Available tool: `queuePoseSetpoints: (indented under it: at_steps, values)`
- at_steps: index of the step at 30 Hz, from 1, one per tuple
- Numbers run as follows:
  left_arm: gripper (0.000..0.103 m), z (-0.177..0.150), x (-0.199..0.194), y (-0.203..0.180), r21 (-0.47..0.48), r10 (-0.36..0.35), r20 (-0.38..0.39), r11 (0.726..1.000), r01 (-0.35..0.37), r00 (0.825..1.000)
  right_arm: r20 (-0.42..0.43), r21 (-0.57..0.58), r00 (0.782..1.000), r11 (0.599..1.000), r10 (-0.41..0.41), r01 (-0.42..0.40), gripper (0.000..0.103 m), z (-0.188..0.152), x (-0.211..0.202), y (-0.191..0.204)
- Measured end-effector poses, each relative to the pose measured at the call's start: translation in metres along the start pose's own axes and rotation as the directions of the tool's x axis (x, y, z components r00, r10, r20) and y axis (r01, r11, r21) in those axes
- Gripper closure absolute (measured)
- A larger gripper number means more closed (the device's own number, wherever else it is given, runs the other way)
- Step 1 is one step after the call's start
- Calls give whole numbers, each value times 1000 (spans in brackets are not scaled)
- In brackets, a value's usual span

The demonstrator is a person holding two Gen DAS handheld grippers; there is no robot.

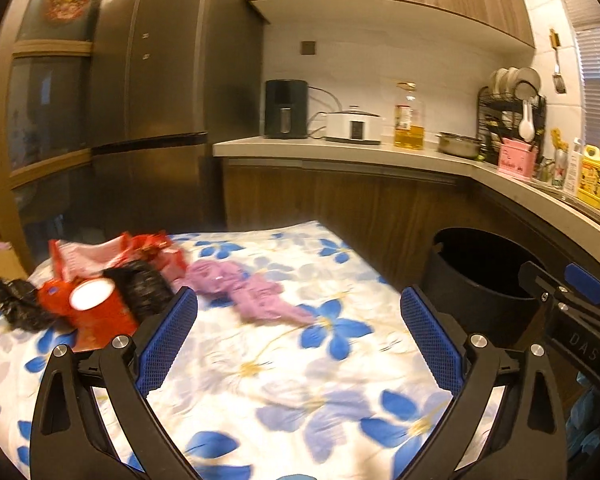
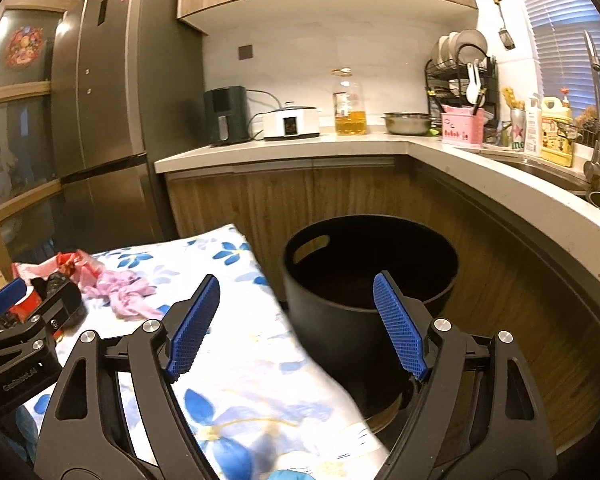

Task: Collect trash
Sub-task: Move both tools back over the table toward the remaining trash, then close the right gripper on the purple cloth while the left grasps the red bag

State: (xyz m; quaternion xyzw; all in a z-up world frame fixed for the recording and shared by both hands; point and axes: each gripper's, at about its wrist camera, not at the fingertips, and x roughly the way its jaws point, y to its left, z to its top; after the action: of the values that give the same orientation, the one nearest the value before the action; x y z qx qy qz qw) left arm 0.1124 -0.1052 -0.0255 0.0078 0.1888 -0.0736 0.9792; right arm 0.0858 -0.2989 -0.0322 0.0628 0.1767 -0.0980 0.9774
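Observation:
Trash lies at the far left of a floral-cloth table (image 1: 284, 380): a red paper cup (image 1: 94, 304) on its side, crumpled black plastic (image 1: 140, 286), a red and pink wrapper (image 1: 116, 254) and a crumpled pink wrapper (image 1: 244, 292). My left gripper (image 1: 298, 338) is open and empty above the cloth, near the pink wrapper. A black bin (image 2: 370, 280) stands on the floor right of the table. My right gripper (image 2: 296, 320) is open and empty over the table edge, in front of the bin. The pink wrapper also shows in the right wrist view (image 2: 126, 292).
A kitchen counter (image 2: 300, 146) runs behind and curves right, with an air fryer (image 2: 226, 114), a cooker (image 2: 292, 122), an oil bottle (image 2: 350, 104), a steel bowl (image 2: 406, 122) and a dish rack (image 2: 462, 76). A tall fridge (image 2: 112, 100) stands at left.

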Motion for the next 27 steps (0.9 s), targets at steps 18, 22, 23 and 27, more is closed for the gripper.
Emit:
queuePoseSetpoints:
  at_steps: [18,22,23,27]
  values:
    - [6,-30,-20,116,-129,238,-53,961,-243,970,-80,-129,984,977,162,-171,25,-32,26,110]
    - [6,-36,-21,135,-148,264,-61,951,-270,963,-110,-162,977,967,182,-198,25,-41,45,135]
    - [6,-37,-21,137,-150,269,-62,949,-276,961,-116,-168,976,965,185,-203,25,-43,48,140]
    - [6,-40,-21,151,-157,295,-65,940,-302,953,-145,-191,967,953,209,-234,25,-44,70,164]
